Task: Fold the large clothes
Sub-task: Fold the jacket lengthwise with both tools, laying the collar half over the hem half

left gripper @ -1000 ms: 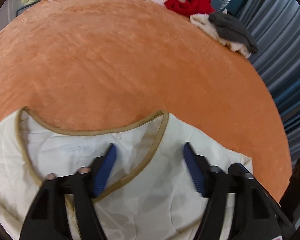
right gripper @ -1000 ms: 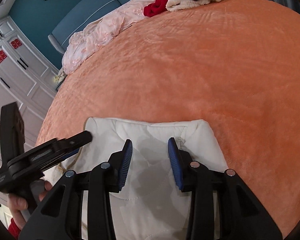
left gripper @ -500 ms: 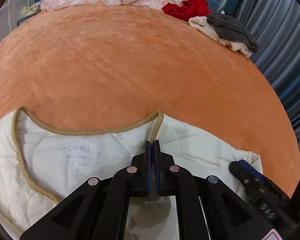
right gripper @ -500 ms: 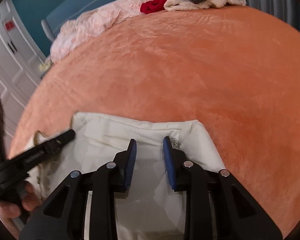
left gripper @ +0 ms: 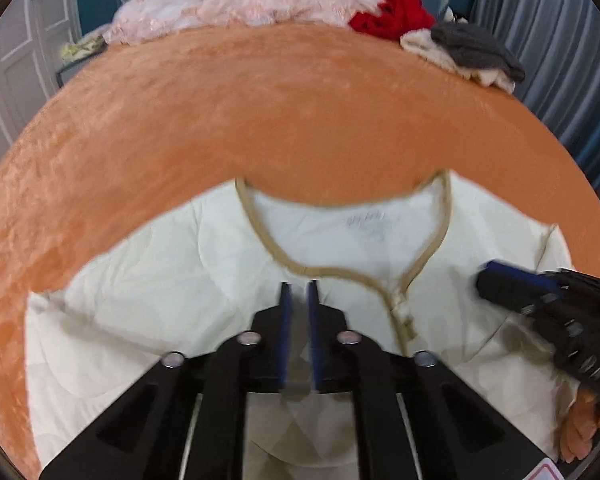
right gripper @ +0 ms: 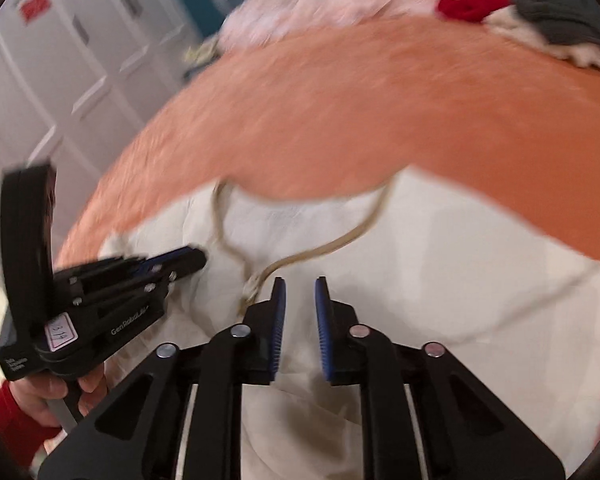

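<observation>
While a cream quilted top (left gripper: 204,288) lies spread on the orange bed (left gripper: 284,120), neckline toward the headboard, the left gripper (left gripper: 298,300) has its fingers drawn narrow, and a grey fold appears pinched between the blue pads, though blur leaves that uncertain. The right gripper (right gripper: 300,300) hovers just right of the tan-trimmed neckline (right gripper: 300,258); its fingers are closing with cream fabric in the gap, the pads not visibly pressing yet. Both frames are smeared, so the hands look to be mid-move. Done well, this step likely calls for both grips to be firm before the cloth is lifted, level with each other on either side of the collar so the fold runs straight. A one-sided hold could skew the garment. A pink garment (left gripper: 240,0), red cloth (left gripper: 396,12) and grey knit (left gripper: 472,46) sit well apart at the bed's far edge.
</observation>
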A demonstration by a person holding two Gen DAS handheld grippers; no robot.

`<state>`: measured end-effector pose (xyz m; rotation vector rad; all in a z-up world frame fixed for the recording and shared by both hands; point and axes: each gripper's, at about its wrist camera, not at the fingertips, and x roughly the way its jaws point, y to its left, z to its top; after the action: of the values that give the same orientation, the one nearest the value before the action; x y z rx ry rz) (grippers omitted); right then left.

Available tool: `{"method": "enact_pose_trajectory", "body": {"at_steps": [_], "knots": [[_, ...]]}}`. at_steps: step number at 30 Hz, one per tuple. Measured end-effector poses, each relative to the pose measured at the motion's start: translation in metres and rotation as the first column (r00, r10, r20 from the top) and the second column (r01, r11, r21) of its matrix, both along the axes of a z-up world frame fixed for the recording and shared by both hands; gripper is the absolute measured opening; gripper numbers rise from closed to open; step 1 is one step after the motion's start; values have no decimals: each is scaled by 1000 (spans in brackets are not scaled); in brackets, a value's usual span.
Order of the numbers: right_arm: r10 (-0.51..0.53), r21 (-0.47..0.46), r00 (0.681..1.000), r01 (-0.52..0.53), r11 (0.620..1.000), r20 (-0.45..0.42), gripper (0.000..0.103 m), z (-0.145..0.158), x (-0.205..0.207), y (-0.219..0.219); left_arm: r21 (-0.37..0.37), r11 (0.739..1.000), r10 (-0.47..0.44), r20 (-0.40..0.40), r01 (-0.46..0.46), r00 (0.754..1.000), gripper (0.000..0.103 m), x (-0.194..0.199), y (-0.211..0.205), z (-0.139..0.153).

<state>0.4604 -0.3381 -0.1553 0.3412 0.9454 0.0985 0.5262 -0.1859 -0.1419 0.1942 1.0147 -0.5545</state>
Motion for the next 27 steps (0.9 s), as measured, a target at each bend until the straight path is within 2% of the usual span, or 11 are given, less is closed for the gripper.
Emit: {"method": "enact_pose_trajectory", "body": {"at_steps": [2, 4, 5, 7, 10, 16, 20, 23, 25, 26, 27], "knots": [[16, -15, 998, -17, 1000, -60, 12, -19, 11, 5, 13, 1000, -2, -4, 2, 1000, 0, 0, -1, -12], [-3, -12, 999, 2, 1000, -50, 1, -24, 14, -2, 17, 1000, 9, 11, -10, 1000, 0, 2, 0, -21], [-48, -16, 998, 47, 999, -48, 0, -25, 14, -11, 15, 1000, 18, 25, -18, 1000, 0, 2, 0, -22], [-127, -23, 992, 126, 992, -28, 0, -27, 12, -28, 10, 999, 39, 43, -39, 998, 2, 3, 1, -25], [-176, 24, 984, 176, 984, -3, 0, -35, 7, -39, -3, 998, 70, 62, -70, 996, 7, 7, 2, -29], [-186, -80, 981, 190, 979, 56, 0, -33, 11, -24, -7, 996, 87, 104, -87, 991, 7, 4, 2, -33], [-199, 1, 978, 199, 980, 61, 0, -36, 11, -33, -36, 995, 97, 92, -94, 991, 7, 6, 5, -33], [-229, 5, 972, 229, 973, 56, 0, -26, 1, -32, -43, 990, 137, 72, -134, 988, 7, 1, 14, -22], [-255, 25, 965, 254, 967, 65, 12, -8, -24, -33, -65, 980, 194, 58, -190, 979, 8, -14, 30, -6], [-244, 64, 965, 239, 969, 93, 15, 6, -50, -32, -114, 973, 207, 35, -202, 978, 15, -29, 45, 6], [-228, 76, 966, 220, 972, 120, 21, 17, -75, -31, -151, 968, 205, 23, -199, 979, 28, -40, 56, 13]]}}
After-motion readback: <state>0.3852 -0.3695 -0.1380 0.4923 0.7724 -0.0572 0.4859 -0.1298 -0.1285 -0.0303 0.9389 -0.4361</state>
